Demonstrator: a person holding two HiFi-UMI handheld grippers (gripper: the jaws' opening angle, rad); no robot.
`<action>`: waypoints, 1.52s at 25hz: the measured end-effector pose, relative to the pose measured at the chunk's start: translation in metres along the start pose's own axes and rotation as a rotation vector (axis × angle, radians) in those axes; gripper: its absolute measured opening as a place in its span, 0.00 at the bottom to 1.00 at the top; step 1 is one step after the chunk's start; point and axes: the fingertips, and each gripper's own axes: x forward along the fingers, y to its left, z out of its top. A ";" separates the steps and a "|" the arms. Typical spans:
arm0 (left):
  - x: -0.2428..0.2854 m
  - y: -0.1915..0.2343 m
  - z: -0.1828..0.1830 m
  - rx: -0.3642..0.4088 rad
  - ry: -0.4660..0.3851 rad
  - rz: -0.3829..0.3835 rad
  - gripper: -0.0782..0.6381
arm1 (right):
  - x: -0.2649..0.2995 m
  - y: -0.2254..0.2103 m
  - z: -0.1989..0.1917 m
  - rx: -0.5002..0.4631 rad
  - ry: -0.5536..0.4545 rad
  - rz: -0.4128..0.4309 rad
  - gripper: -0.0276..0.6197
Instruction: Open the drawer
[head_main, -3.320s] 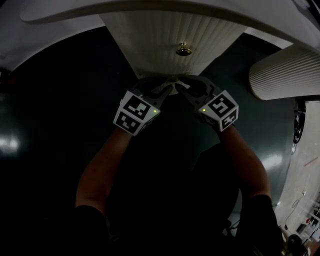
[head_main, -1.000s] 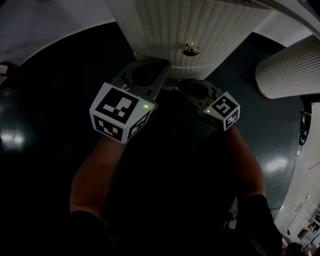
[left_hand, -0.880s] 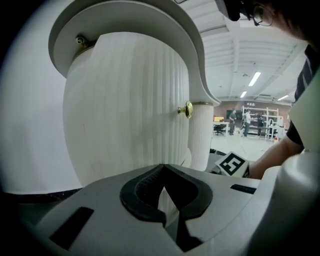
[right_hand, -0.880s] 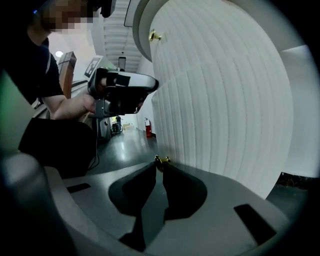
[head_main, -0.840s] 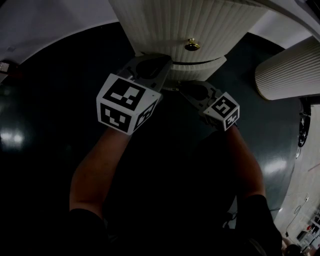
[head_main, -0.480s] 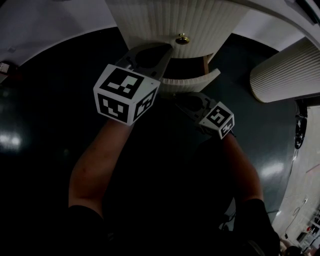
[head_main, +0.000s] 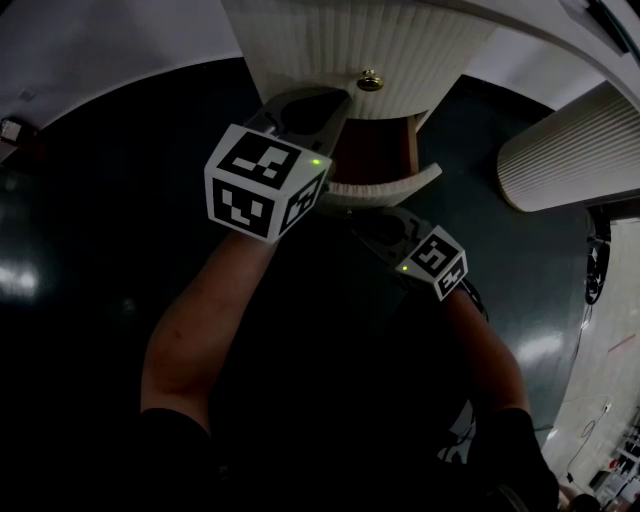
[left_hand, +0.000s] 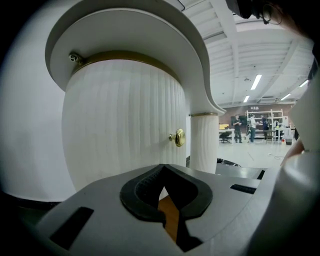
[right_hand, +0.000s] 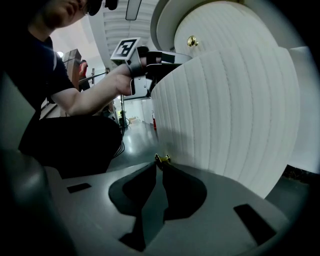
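A white ribbed cabinet has an upper drawer with a brass knob (head_main: 370, 80) (left_hand: 177, 137) (right_hand: 192, 41). Below it the lower drawer (head_main: 388, 184) (right_hand: 225, 115) stands pulled out, and its brown wooden inside (head_main: 375, 150) shows. My right gripper (head_main: 352, 212) (right_hand: 161, 161) is shut on the lower drawer's small brass knob (right_hand: 162, 158). My left gripper (head_main: 335, 102) (left_hand: 162, 171) hovers over the drawer's left end, shut on nothing and pointing at the upper drawer front (left_hand: 125, 130). Wood shows through the slit behind its tips.
A ribbed white column (head_main: 565, 150) (left_hand: 204, 140) stands to the right of the drawers under the white tabletop (head_main: 100, 50). The floor (head_main: 90, 250) is dark and glossy. People and desks (left_hand: 250, 127) are far off in the hall. My legs are close behind the right gripper.
The lower drawer has slid out toward me with the right gripper on its knob. The left gripper stayed high by the upper drawer front, shifting slightly right.
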 end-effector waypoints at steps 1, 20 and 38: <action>0.000 0.000 0.000 0.005 0.002 0.001 0.12 | -0.001 0.005 -0.001 0.002 0.002 0.003 0.11; -0.073 -0.058 -0.048 0.308 0.076 -0.313 0.13 | -0.154 -0.020 0.100 0.023 -0.308 -0.249 0.11; -0.104 0.010 -0.111 0.060 0.201 -0.291 0.13 | -0.119 -0.070 0.091 0.103 -0.141 -0.227 0.07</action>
